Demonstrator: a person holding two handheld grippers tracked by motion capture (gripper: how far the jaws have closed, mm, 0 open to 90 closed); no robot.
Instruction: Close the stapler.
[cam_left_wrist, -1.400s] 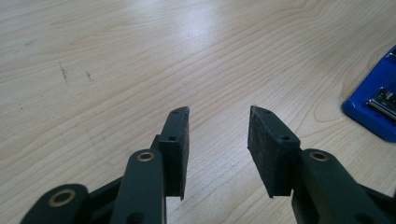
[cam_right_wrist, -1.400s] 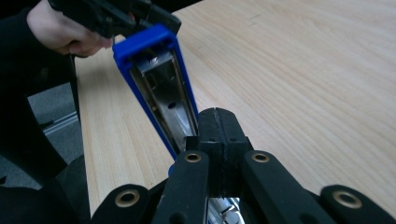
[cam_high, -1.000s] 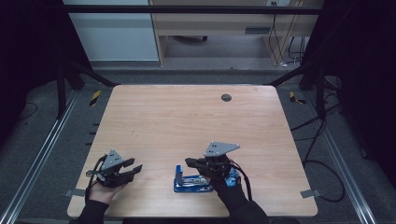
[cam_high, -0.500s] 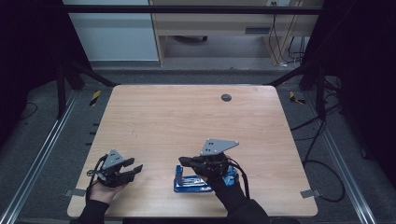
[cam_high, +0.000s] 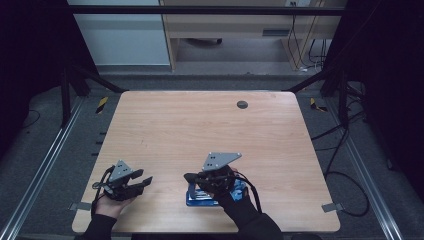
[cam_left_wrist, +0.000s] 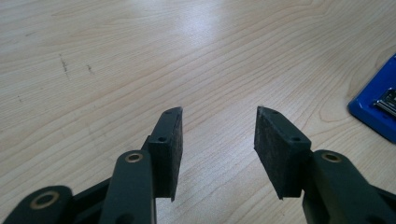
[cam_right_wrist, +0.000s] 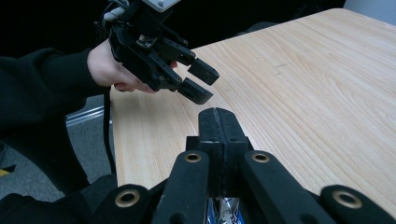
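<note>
Hovering over the blue case (cam_high: 212, 196) at lower centre, right gripper (cam_right_wrist: 218, 122) jaws closed, empty; left gripper (cam_left_wrist: 218, 140) jaws just widening, empty; case on the worktop (cam_high: 200, 130), nothing lifted.

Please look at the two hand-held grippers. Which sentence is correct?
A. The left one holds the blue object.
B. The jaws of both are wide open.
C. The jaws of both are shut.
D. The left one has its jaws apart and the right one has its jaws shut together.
D: the left hand-held gripper shows bare table between its pads, while the pads of the right hand-held gripper meet.
</note>
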